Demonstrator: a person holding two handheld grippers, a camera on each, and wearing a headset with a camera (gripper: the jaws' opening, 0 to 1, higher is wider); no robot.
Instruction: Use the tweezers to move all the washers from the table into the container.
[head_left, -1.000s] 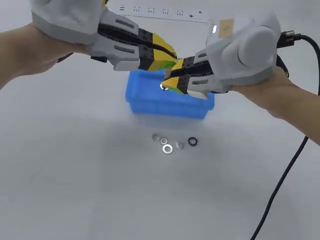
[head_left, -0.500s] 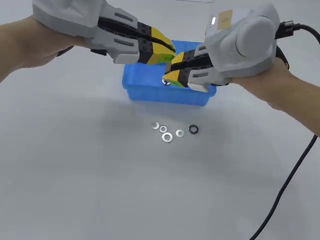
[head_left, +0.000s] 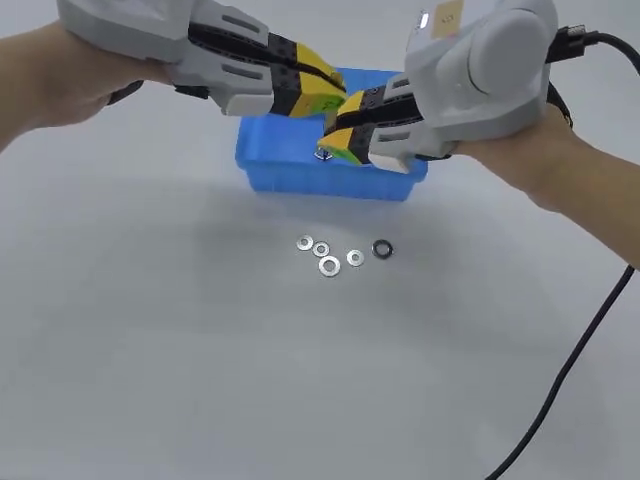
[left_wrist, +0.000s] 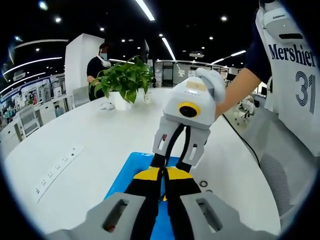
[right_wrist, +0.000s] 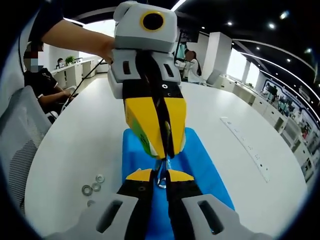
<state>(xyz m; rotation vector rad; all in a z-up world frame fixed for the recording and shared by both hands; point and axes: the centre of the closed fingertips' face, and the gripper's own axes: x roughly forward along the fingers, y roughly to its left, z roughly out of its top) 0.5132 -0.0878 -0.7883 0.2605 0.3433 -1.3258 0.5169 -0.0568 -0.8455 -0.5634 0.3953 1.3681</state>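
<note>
Jaws of left gripper and right gripper still closed above blue container; washers unmoved.

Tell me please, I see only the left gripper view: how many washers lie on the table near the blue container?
Observer: The head view shows five washers loose on the table, four silver and one dark, in a small group before the container front wall.
Operator: Is any washer at the tool tips?
Observer: Yes. The right gripper view shows one silver washer where the left tool and the right tool meet tip to tip, above the container. What grips it, I cannot tell.
</note>
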